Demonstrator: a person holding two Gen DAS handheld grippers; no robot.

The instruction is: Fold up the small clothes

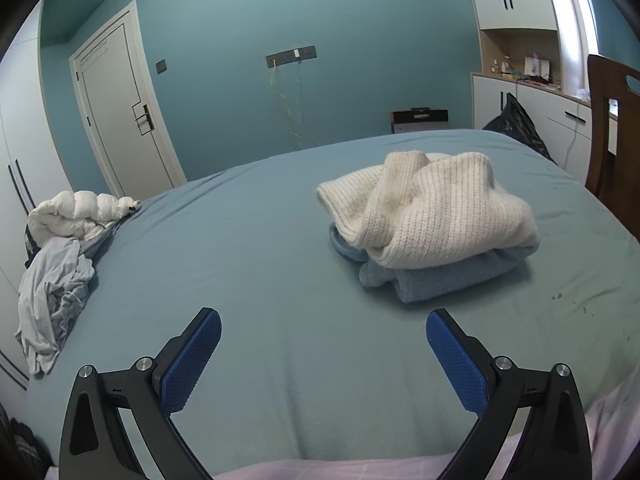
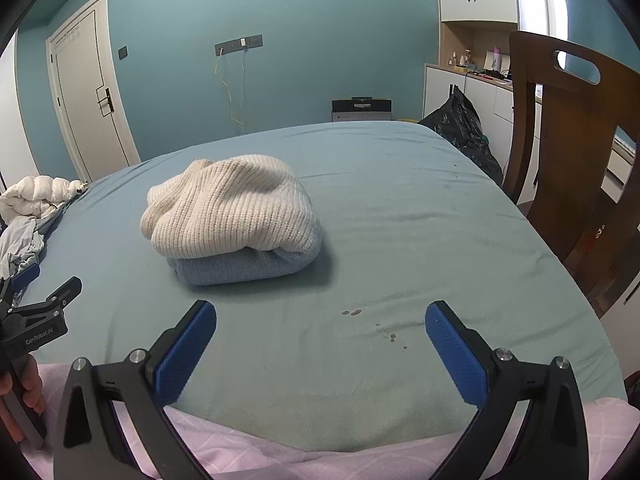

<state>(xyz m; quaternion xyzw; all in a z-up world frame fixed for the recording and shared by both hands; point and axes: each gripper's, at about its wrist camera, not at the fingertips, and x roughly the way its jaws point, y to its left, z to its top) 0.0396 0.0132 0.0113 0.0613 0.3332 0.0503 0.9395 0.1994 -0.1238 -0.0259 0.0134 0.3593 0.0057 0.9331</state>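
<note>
two claws agape, empty; cream sweater [image 2: 232,204] beyond right claw [image 2: 320,320], apart.

Both my cameras are looking low across the bed [image 1: 248,264] from its near edge, facing the teal wall and door [image 2: 86,92]. My left tongs [image 1: 323,330] are sitting further left, so the sweater pile [image 1: 432,216] is lying right of centre there. My right tongs [image 2: 320,322] are seeing the pile [image 2: 232,212] left of centre and nearer, with the chair [image 2: 568,148] close. Both views are sharing bed, pile, wall and door; the right view is also catching my left tongs [image 2: 38,286].
</note>
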